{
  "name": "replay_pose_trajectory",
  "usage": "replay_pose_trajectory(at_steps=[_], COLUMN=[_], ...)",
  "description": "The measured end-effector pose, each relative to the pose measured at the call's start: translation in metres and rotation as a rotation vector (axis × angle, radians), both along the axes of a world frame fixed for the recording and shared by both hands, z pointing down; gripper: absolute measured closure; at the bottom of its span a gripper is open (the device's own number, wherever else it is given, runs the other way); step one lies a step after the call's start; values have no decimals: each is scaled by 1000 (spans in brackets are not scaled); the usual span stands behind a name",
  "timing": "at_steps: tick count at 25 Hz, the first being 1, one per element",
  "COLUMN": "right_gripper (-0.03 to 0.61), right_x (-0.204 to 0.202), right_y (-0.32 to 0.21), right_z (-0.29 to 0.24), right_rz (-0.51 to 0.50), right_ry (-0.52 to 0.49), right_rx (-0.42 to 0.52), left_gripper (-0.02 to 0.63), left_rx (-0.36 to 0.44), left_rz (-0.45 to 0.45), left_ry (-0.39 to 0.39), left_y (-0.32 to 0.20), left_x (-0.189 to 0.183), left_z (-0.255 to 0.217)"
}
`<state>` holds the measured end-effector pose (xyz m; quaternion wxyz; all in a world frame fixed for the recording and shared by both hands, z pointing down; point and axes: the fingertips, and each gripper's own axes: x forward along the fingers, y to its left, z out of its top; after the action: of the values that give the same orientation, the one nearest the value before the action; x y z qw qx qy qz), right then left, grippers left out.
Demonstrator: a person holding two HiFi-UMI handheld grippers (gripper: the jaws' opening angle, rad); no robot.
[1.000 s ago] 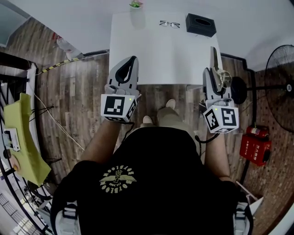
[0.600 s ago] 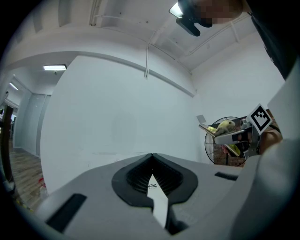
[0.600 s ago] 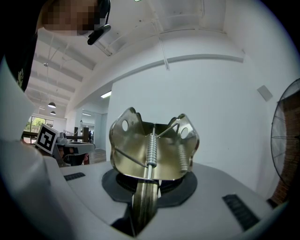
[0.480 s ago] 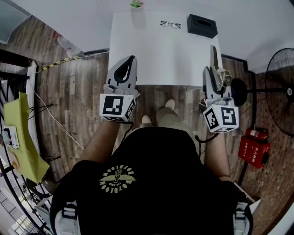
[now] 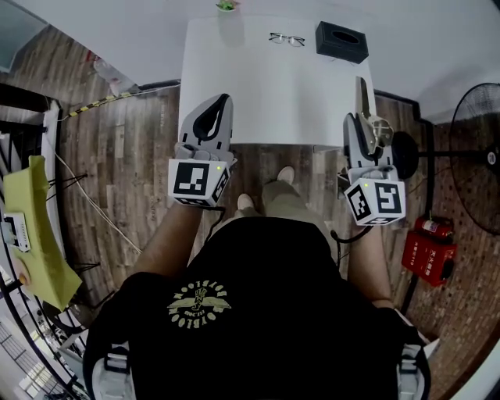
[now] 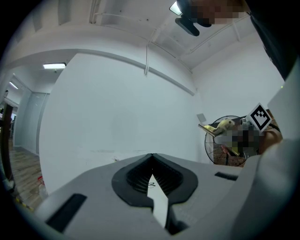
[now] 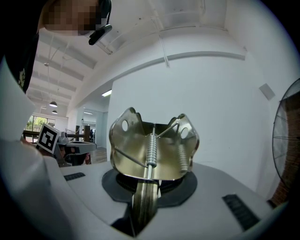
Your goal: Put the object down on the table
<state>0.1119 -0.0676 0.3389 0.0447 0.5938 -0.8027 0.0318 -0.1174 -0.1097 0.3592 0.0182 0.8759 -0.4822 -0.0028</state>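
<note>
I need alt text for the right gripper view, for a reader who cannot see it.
The right gripper has its jaws shut on a shiny metal spring clip, whose wide plates with two holes and coil springs stand up above the jaws. Behind is a white wall, with part of a fan at the right edge.

Open office: white table (image 5: 273, 94), fan (image 5: 478, 168), fire extinguishers (image 5: 428, 254)

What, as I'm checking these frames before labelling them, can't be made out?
- Green thing, head view: cut off by the top edge.
- Metal clip, right gripper view: its lower end is buried in the right gripper.
- Glasses, head view: too small for detail.
</note>
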Motion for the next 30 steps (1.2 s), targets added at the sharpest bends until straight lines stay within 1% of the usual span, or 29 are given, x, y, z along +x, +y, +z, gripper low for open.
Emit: replay_pose_trajectory(at_steps=[8,13,21,30], right_gripper=[514,514,514,514], right_x=[13,26,45,69], right_y=[-14,-31,-74,-125], right_z=[11,19,16,4], right_rz=[-16,-20,-49,-98], right_ry=[-9,-13,-16,-20], right_rx=[-22,-36,-31,-10], left_gripper=[607,607,607,607], left_rx=[-16,-27,-20,3], left_rz=[-15,-20,-44,-96], left_ry=[-3,-6,0,-5], left_y=[-16,-33,-72,-115], left_x=[13,28,48,69], left_z=[8,15,11,-1])
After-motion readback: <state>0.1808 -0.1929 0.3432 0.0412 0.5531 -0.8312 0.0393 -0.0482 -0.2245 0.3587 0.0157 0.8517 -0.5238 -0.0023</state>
